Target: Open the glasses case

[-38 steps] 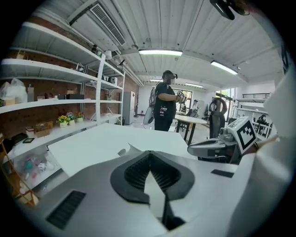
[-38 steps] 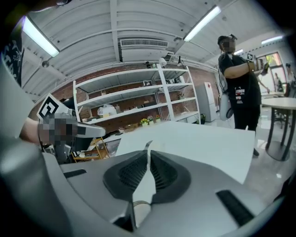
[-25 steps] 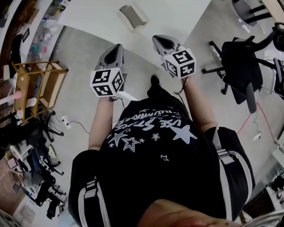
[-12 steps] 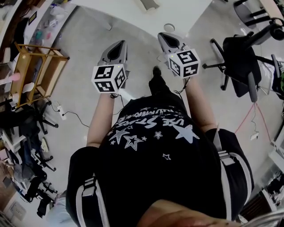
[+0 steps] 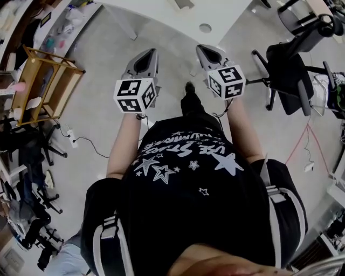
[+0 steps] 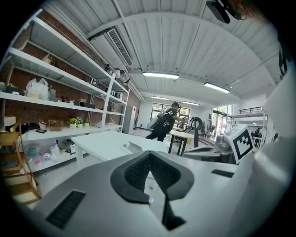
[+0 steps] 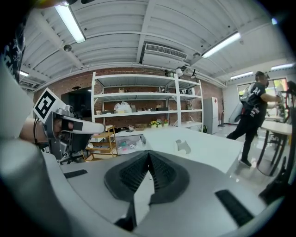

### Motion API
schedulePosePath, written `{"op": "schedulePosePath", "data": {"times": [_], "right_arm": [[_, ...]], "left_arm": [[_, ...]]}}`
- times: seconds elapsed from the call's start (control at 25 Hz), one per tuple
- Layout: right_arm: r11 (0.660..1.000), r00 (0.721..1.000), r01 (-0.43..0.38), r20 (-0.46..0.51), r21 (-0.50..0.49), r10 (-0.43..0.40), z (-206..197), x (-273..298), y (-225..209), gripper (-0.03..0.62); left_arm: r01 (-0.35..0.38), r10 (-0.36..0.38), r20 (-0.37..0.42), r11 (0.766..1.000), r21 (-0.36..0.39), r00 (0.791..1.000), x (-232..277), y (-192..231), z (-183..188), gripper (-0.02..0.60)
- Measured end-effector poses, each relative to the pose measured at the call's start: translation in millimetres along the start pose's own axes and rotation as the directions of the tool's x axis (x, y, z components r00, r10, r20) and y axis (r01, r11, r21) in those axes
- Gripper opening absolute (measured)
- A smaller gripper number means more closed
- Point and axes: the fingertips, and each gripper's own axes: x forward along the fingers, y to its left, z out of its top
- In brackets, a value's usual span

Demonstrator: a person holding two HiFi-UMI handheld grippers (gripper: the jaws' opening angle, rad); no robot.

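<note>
Left gripper (image 5: 150, 54) and right gripper (image 5: 204, 49) mid-frame above floor, both jaws together, empty. Case (image 7: 183, 146) on tabletop (image 5: 232, 13), top of frame.

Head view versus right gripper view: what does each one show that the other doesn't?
Only the head view shows the wearer's star-printed black shirt and the marker cube on the right gripper. Only the right gripper view shows the ceiling lights, the shelving on the brick wall, another person in black at the right, and its own jaws close up, together with nothing between them. Both show the white table, the wooden rack and the left gripper.
</note>
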Motion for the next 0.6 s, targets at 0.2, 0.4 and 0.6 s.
{"op": "schedulePosePath", "data": {"times": [0.2, 0.4, 0.6], "right_arm": [[1.000, 1.000, 0.022, 0.019, -0.008, -0.022, 3.5, -16.6, 18.5, 0.009], [0.999, 0.999, 0.042, 0.032, -0.014, -0.041, 3.7, -35.4, 37.0, 0.008], [0.998, 0.997, 0.069, 0.017, -0.006, -0.069, -6.2, -53.4, 42.8, 0.008]], "left_arm": [[0.022, -0.022, 0.032, 1.000, 0.011, 0.999, -24.1, -8.0, 7.2, 0.012], [0.045, -0.046, 0.046, 0.999, 0.009, 0.998, -44.0, -16.7, 7.0, 0.012], [0.065, -0.065, 0.051, 0.998, 0.000, 0.997, -60.6, -27.5, 3.6, 0.012]]}}
